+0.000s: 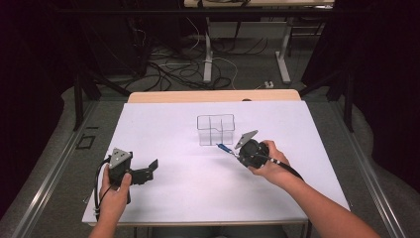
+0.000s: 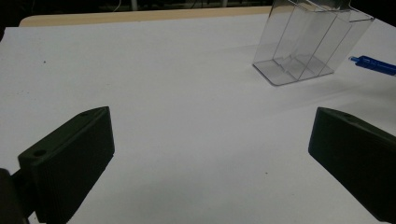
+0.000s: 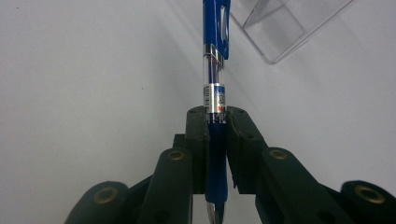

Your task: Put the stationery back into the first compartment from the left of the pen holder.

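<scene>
So the right gripper (image 3: 217,122) has its jaws clamped tight on a blue pen (image 3: 215,51) — the barrel runs straight up between them, clip end sticking out past the tips and the metal point poking back toward the hand. From the high view the pen (image 1: 225,148) points at the clear plastic organizer (image 1: 215,130) and stops just beside its near corner. That organizer is split into compartments, and I can't spot anything inside. The left gripper (image 1: 148,170) sits well apart on the white table (image 1: 163,198) — jaws spread wide, nothing between them.
</scene>
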### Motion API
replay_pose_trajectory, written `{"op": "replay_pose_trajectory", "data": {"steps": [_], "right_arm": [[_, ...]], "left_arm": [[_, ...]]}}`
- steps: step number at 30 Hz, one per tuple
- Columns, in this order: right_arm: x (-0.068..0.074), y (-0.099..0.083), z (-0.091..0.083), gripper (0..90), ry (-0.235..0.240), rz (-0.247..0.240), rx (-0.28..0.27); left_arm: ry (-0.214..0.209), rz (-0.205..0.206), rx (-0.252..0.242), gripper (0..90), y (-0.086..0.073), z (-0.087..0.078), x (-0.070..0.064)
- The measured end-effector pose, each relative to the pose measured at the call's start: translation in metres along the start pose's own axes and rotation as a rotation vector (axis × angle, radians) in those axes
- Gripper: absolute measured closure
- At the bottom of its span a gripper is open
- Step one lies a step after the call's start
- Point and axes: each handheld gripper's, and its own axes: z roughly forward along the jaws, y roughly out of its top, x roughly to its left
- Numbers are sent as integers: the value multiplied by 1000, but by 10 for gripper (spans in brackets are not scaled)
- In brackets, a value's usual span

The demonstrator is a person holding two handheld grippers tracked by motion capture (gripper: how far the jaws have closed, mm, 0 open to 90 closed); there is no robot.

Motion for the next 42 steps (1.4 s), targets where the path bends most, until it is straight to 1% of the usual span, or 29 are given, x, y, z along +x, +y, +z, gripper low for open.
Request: {"op": "replay_pose_trajectory", "data": {"steps": [4, 8, 9, 11, 12, 14, 15, 16, 19, 21, 22, 25, 26, 27, 29, 32, 35, 37, 42], "right_arm": [[2, 0, -6, 795, -34, -18, -36], [3, 0, -11, 795, -75, -57, -85], [4, 0, -13, 795, -87, -55, -86], [4, 0, -15, 795, -92, -74, -110], [4, 0, -17, 795, -105, -85, -120], [6, 0, -20, 795, -120, -90, -151], [6, 0, -20, 795, -120, -90, -151], [7, 0, -22, 795, -133, -86, -159], [8, 1, -24, 795, -154, -114, -217], [11, 2, -26, 795, -180, -121, -257], [12, 3, -27, 795, -185, -134, -279], [16, 4, -31, 795, -228, -174, -334], [19, 6, -34, 795, -249, -203, -372], [19, 6, -34, 795, -249, -203, -372], [21, 7, -38, 795, -276, -236, -407], [26, 9, -42, 795, -331, -288, -445], [32, 11, -45, 795, -388, -364, -456], [36, 13, -46, 795, -432, -421, -445], [44, 17, -46, 795, -549, -631, -410]], "left_arm": [[-1, 2, 7, 1, 0, 1, 0], [-1, -3, 9, 1, -1, 2, 0], [-1, -7, 9, 1, -1, 2, 0], [-1, -7, 10, 1, -2, 2, 0], [-1, -6, 11, 1, -2, 2, 0], [-1, -5, 11, 1, -2, 3, 1], [-1, -5, 12, 1, -2, 3, 1], [-1, -4, 13, 1, -2, 3, 1], [-2, -2, 17, 1, -2, 2, 1], [-1, -1, 15, 1, -2, 2, 1], [0, 0, 14, 1, -2, 1, 1], [1, 2, 13, 1, -2, 1, 2], [1, 3, 13, 1, -2, 1, 2], [1, 5, 14, 1, -2, 1, 1], [3, 8, 14, 1, -2, 1, 1], [5, 9, 14, 1, -2, 0, 2], [5, 4, 12, 1, -2, 0, 2], [6, 4, 11, 1, -2, -1, 2], [0, 4, 5, 1, -2, -1, 2]]}}
